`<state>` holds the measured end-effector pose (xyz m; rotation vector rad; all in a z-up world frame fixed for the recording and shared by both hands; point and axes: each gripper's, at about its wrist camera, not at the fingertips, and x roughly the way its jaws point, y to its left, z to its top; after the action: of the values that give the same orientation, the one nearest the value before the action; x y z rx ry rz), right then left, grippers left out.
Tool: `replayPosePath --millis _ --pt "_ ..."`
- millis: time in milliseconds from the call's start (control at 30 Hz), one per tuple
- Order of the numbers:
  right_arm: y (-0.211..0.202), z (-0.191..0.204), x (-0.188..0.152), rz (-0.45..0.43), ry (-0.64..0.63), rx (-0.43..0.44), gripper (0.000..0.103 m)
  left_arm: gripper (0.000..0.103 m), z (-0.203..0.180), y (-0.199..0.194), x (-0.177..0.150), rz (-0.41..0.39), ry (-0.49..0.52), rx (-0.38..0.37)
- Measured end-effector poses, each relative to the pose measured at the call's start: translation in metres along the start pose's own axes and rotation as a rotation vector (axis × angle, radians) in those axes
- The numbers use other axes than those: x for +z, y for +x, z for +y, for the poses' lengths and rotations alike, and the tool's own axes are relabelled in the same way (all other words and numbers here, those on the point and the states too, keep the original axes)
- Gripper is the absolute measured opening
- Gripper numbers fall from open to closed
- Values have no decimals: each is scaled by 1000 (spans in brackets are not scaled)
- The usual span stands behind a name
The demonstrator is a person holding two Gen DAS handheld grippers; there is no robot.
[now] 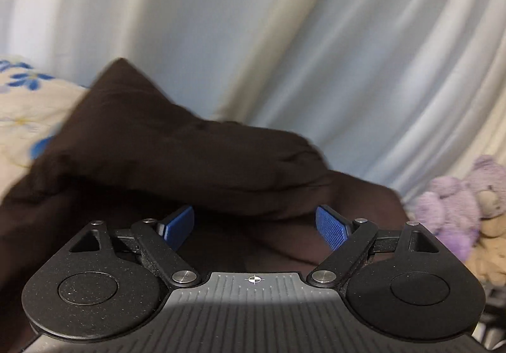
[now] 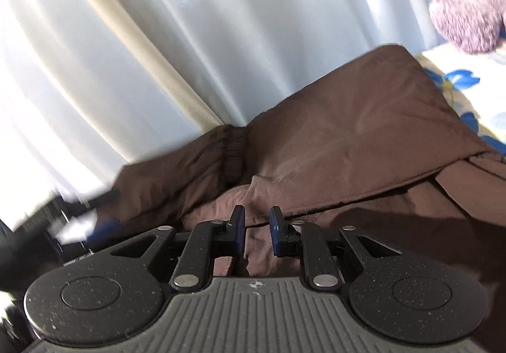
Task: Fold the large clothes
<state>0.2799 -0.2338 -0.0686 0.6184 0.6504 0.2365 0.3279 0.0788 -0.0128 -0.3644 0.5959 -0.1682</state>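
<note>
Here, rumpled brown garment [image 2: 348, 131], left gripper [image 1: 254, 223] jaws wide and empty, right gripper [image 2: 256, 226] jaws narrow, grip unclear.

Pale pleated curtain [image 1: 253, 37] (sunlit) hangs behind a floral bedsheet [image 2: 474, 90].

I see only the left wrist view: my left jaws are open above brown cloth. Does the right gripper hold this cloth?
Observer: It seems so. The right gripper is almost closed, with a fold of the brown garment between its jaws.
Operator: Can you see any seam or band on it?
Observer: Yes. A gathered band runs across the garment ahead of the right gripper, near the white curtain.
</note>
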Motion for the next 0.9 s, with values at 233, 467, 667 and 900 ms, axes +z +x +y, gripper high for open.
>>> replayPosePath --millis 233,467,667,900 --pt "43 0 24 86 161 177 53 88 63 0 9 14 -47 274" --pt "123 18 44 158 327 201 59 86 80 8 2 30 -62 314" --pt "120 36 57 110 266 166 19 86 75 -6 3 21 -73 323" --pt "31 27 40 -94 121 78 18 88 71 -16 -1 28 -64 314"
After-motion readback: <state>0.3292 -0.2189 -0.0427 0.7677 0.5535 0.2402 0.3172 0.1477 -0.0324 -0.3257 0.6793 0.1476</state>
